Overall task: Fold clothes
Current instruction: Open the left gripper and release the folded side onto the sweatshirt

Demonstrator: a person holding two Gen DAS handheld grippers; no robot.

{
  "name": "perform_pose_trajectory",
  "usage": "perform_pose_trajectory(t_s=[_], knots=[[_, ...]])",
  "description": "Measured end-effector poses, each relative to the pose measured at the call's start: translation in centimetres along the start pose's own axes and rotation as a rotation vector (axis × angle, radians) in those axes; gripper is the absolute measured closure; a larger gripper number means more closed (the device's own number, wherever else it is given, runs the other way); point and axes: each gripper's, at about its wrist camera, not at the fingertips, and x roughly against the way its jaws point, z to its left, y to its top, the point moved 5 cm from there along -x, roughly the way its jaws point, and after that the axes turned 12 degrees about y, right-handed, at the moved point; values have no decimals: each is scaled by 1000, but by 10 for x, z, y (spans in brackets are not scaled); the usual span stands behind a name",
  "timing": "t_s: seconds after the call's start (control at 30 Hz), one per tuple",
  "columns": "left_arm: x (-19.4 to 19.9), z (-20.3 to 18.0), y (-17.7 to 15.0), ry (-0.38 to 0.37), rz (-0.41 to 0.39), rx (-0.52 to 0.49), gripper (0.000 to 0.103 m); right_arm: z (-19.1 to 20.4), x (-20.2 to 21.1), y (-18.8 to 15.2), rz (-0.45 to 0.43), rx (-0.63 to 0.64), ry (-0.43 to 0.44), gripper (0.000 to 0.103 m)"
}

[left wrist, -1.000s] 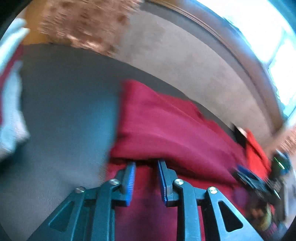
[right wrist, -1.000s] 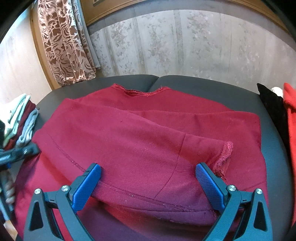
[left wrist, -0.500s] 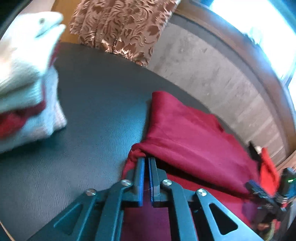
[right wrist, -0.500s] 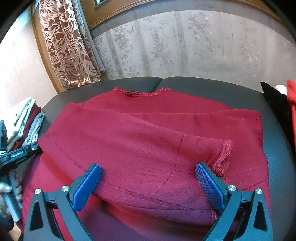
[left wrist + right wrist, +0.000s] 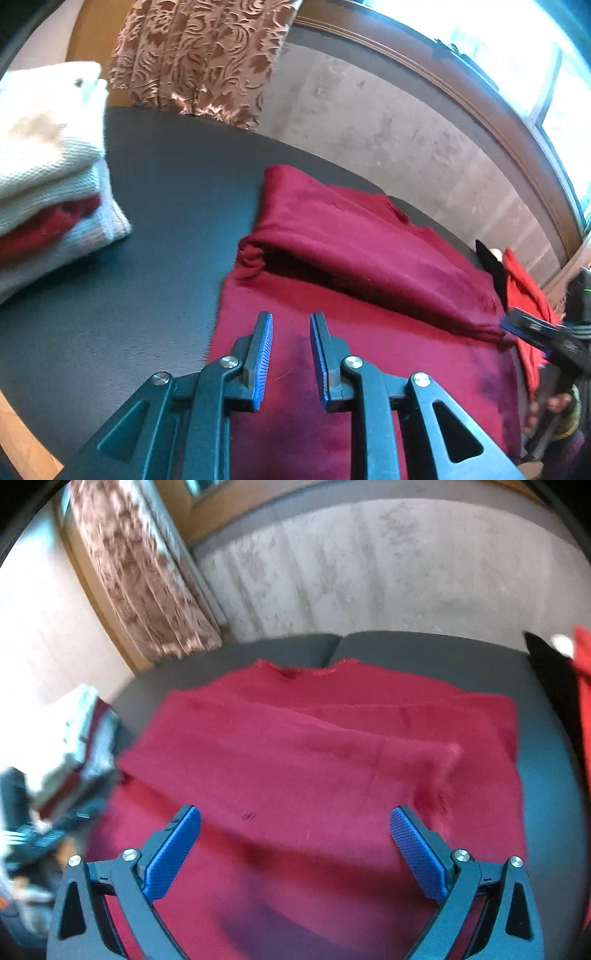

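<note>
Over red garment (image 5: 369,369): left gripper (image 5: 290,354) slightly parted, holding nothing; right gripper (image 5: 295,849) spread wide, holding nothing.

Patterned brown curtain (image 5: 199,55) hangs at upper left. Pale mottled wall (image 5: 388,122) runs behind the dark padded surface (image 5: 147,206). Wooden window frame (image 5: 480,107) crosses upper right, bright window (image 5: 498,48) above it. Wood floor (image 5: 18,443) shows at lower left.

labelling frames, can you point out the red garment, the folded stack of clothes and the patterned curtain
red garment (image 5: 332,760): right wrist view, middle of the folded-over layer.
folded stack of clothes (image 5: 44,177): left wrist view, white knit near the top of the pile.
patterned curtain (image 5: 199,55): left wrist view, middle of the brown floral fabric.
</note>
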Motion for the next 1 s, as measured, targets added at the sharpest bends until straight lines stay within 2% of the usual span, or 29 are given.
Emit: perform_pose_trajectory(t_s=[0.13, 0.27, 0.63, 0.83, 0.93, 1.0], knots=[[-8, -1, -7, -11, 1, -10, 83, -15, 34, -32, -39, -120, 75, 0], [-9, -4, -9, 9, -21, -45, 83, -39, 51, -63, -78, -228, 65, 0], [-11, -12, -16, 63, -82, -142, 81, -48, 43, -59, -134, -193, -23, 0], [-13, -16, -18, 91, -112, -187, 81, -66, 55, -59, -228, -271, 83, 0], [-12, -15, -18, 79, -113, -174, 81, -73, 60, -46, -244, -349, 89, 0], [-11, -14, -18, 70, -112, -163, 81, -80, 63, -36, -289, -411, 123, 0]])
